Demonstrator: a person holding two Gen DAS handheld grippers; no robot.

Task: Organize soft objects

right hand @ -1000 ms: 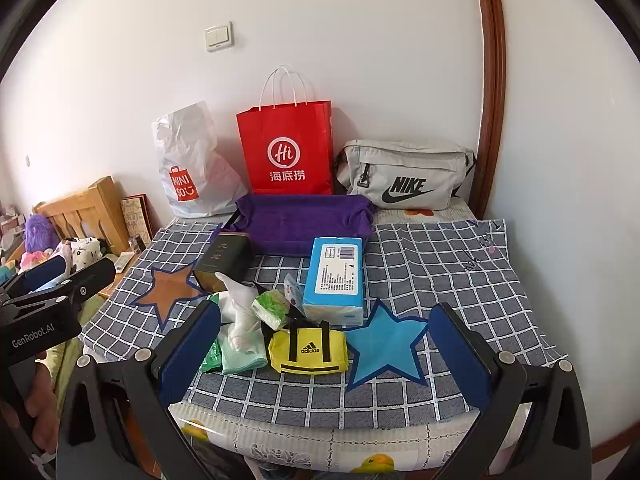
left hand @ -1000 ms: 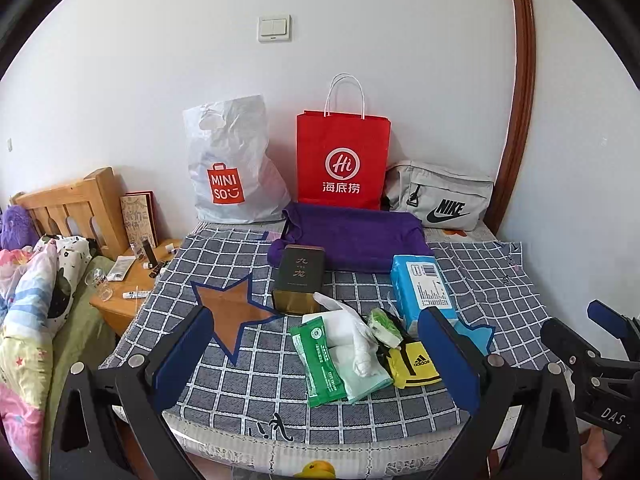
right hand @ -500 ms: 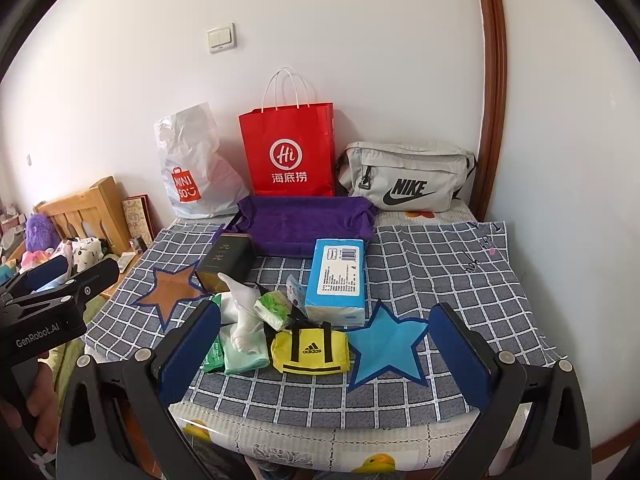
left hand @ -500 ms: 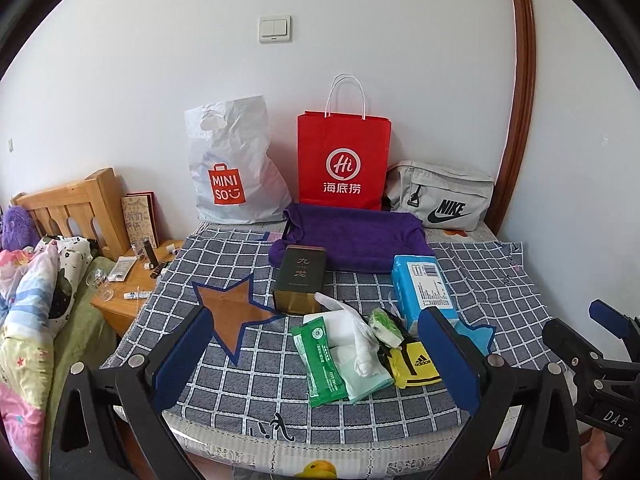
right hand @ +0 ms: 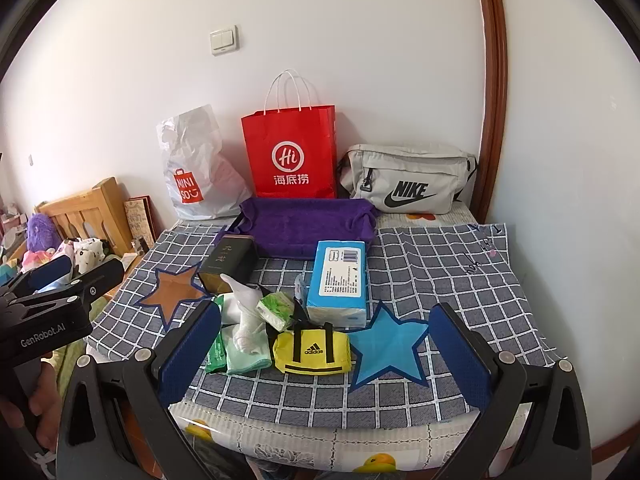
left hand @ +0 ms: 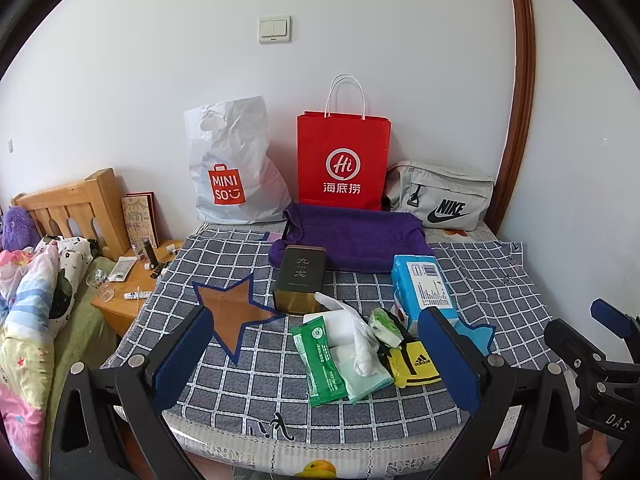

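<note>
Surface: checked cloth (left hand: 248,384), frame centre.
Soft pile: wipes (left hand: 319,360), towel (left hand: 370,380), yellow pouch (right hand: 312,350), lower centre.
Your left gripper (left hand: 316,364): level, released, empty.
Your right gripper (right hand: 320,354): level, released, empty.

Checked cloth (left hand: 472,280) on the bed carries purple tray (left hand: 352,240), dark tin (left hand: 300,276), blue tissue pack (left hand: 420,288), yellow pouch (right hand: 312,350)

Home bedroom, wooden headboard (left hand: 68,200), bedding (left hand: 36,300)
</note>
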